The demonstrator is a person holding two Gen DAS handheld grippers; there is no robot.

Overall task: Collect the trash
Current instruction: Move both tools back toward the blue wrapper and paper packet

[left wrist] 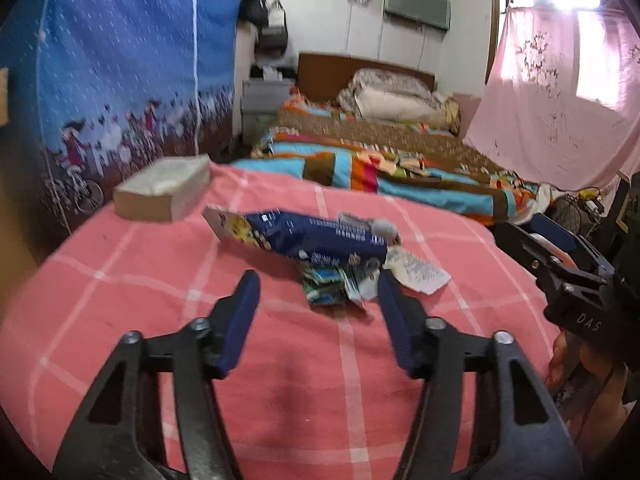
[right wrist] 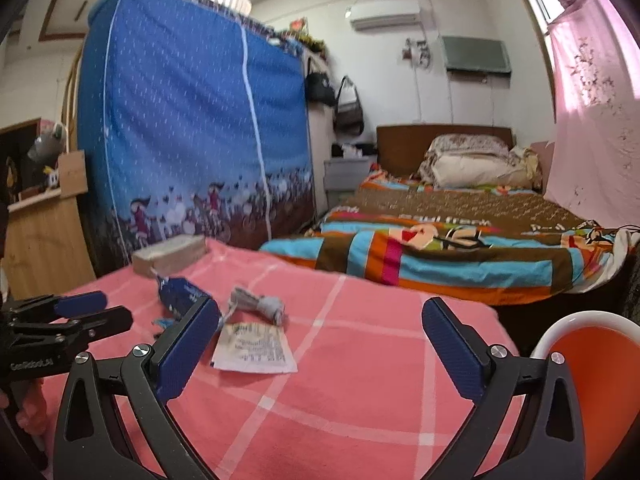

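L gripper (left wrist: pixel 319 294), black frame w/ 2 dark-blue padded fingers, is spread wide and holds nothing; it hangs just above the pink blanket w/ white check lines (left wrist: pixel 280 380). Its fingertips flank the near edge of the trash pile w/o clearly touching it; right-hand pad sits just beside the torn white paper wrapper w/ printed text (left wrist: pixel 420 274).

R gripper (right wrist: pixel 320 320), same build, is also spread wide and empty, low over the same blanket. Its left-hand pad is in front of the dark-blue crinkled snack bag (right wrist: pixel 180 294), partly hiding it. In the L wrist view it shows at the right edge, off to the side of the pile.

Trash sits together mid-blanket: the dark-blue snack bag (left wrist: pixel 316 232) lies lengthwise on top, w/ small green-and-white foil wrappers (left wrist: pixel 326 286) tucked under its near side and a crumpled grey wad (right wrist: pixel 258 304) at its far right end. The white paper wrapper (right wrist: pixel 254 348) lies flat, nearest the R gripper, touching the pile's edge.

Beyond, near the blanket's far left corner, a tan rectangular tissue box (left wrist: pixel 164 190). Behind that, a blue fabric wardrobe w/ cartoon print (right wrist: pixel 192 128). A bed w/ striped multicolour cover (right wrist: pixel 440 248) lies further back. A round orange bin w/ white rim (right wrist: pixel 592 368) sits just right of the R gripper.
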